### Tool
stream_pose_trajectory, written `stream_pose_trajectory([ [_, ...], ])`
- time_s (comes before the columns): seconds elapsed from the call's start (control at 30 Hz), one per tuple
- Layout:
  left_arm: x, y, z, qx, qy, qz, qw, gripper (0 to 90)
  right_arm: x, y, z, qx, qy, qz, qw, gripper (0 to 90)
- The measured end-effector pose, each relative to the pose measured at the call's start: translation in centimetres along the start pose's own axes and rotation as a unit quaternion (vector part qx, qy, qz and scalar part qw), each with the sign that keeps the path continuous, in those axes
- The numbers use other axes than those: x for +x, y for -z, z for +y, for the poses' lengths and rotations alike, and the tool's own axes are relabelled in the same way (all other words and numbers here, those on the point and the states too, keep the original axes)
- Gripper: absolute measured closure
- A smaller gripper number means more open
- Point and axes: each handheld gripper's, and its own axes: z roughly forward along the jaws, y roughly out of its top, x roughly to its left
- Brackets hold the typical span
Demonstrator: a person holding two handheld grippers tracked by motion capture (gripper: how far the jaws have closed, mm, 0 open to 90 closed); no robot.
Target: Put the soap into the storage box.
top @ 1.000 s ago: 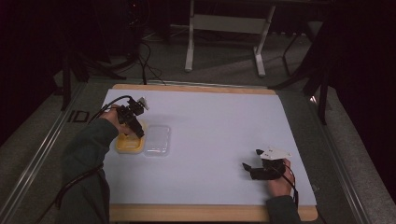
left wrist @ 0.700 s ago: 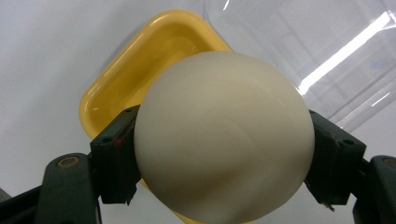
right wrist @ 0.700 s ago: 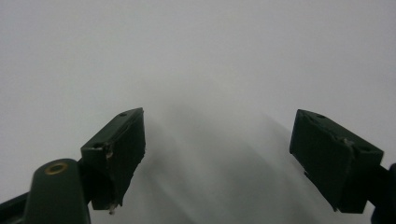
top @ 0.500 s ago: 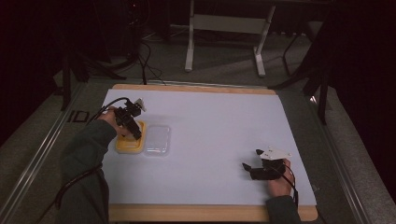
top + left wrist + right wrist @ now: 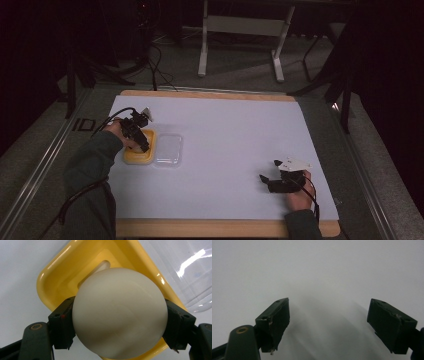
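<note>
A white ball was clamped between the pads of the left gripper, just above a yellow tray near the table's left edge. A clear lid lay beside the tray. Well apart, the right gripper was held with its jaws spread and nothing between them.
</note>
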Motion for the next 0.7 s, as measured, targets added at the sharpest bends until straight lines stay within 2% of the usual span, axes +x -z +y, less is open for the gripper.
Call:
stream_pose_trajectory([
  [0.1, 0.0, -0.1, 0.1, 0.001, 0.000, -0.002, 1.0000, 24.6, 0.0, 0.0, 0.0, 0.000, 0.000, 0.000, 1.0000, 18.0],
  [0.17, 0.0, 0.0, -0.1, -0.015, -0.004, -0.007, 0.9999, 23.3, 0.0, 0.0, 0.0, 0.000, 0.000, 0.000, 1.0000, 18.0],
  [0.2, 0.0, 0.0, -0.1, -0.017, -0.003, -0.007, 0.9998, 16.4, 0.0, 0.0, 0.0, 0.000, 0.001, 0.000, 1.0000, 18.0],
  [0.23, 0.0, 0.0, -0.1, -0.017, -0.003, -0.007, 0.9998, 12.0, 0.0, 0.0, 0.0, 0.000, 0.001, 0.000, 1.0000, 18.0],
  [0.27, 0.0, 0.3, -0.1, -0.017, -0.007, 0.002, 0.9998, 12.0, 0.0, 0.0, 0.0, 0.001, 0.001, 0.000, 1.0000, 18.0],
  [0.3, 0.0, 0.5, -0.2, -0.020, -0.008, 0.001, 0.9998, 5.2, 0.0, -0.1, 0.0, 0.001, 0.004, 0.001, 1.0000, 18.0],
  [0.5, -0.2, 0.8, -0.2, -0.027, -0.013, 0.013, 0.9995, 5.0, 0.0, -0.1, 0.0, 0.002, 0.005, 0.000, 1.0000, 18.0],
  [0.7, -0.2, 1.2, -0.3, -0.039, -0.018, 0.014, 0.9989, 6.9, 0.0, -0.1, 0.0, 0.002, 0.005, 0.000, 1.0000, 18.0],
])
